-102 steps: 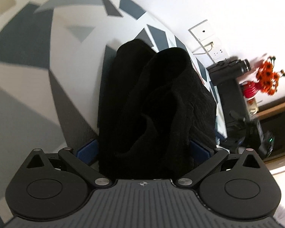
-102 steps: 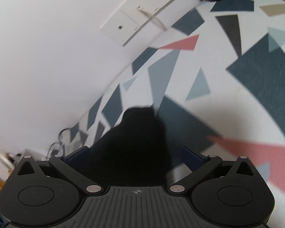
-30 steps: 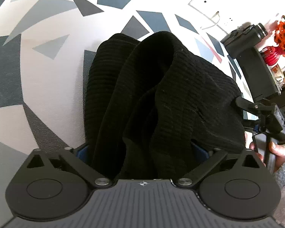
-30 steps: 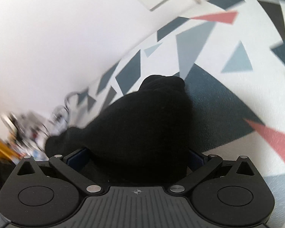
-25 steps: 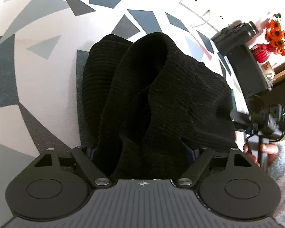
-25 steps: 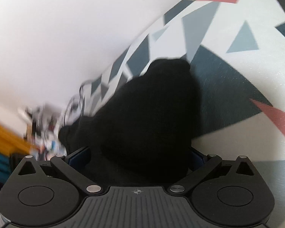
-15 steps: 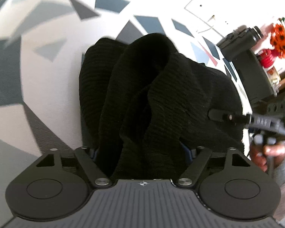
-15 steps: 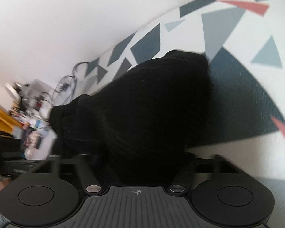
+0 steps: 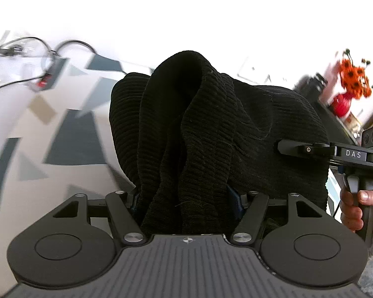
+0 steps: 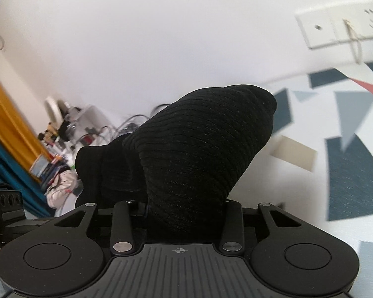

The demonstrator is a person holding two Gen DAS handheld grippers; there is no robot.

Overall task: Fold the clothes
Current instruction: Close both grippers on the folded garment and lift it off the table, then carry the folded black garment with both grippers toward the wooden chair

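Observation:
A black ribbed knit garment (image 9: 211, 134) is bunched and lifted above a cloth with grey, blue and red triangles (image 9: 72, 136). My left gripper (image 9: 186, 198) is shut on one bunched part of it, the fabric filling the space between the jaws. My right gripper (image 10: 184, 203) is shut on another bunch of the same garment (image 10: 199, 154). In the left wrist view the right gripper (image 9: 335, 151) comes in from the right edge, held by a hand (image 9: 355, 206), at the garment's side. The fingertips of both are hidden by fabric.
Black cables and a small box (image 9: 49, 72) lie at the back left. A vase of orange flowers (image 9: 353, 84) and a black device (image 9: 310, 82) stand at the right. Wall sockets (image 10: 340, 24) are on the white wall. Clutter and an orange and blue curtain (image 10: 10, 134) are far left.
Both grippers closed on the garment and lifted it. Both views tilted up toward the wall. The right gripper moved closer to the left one.

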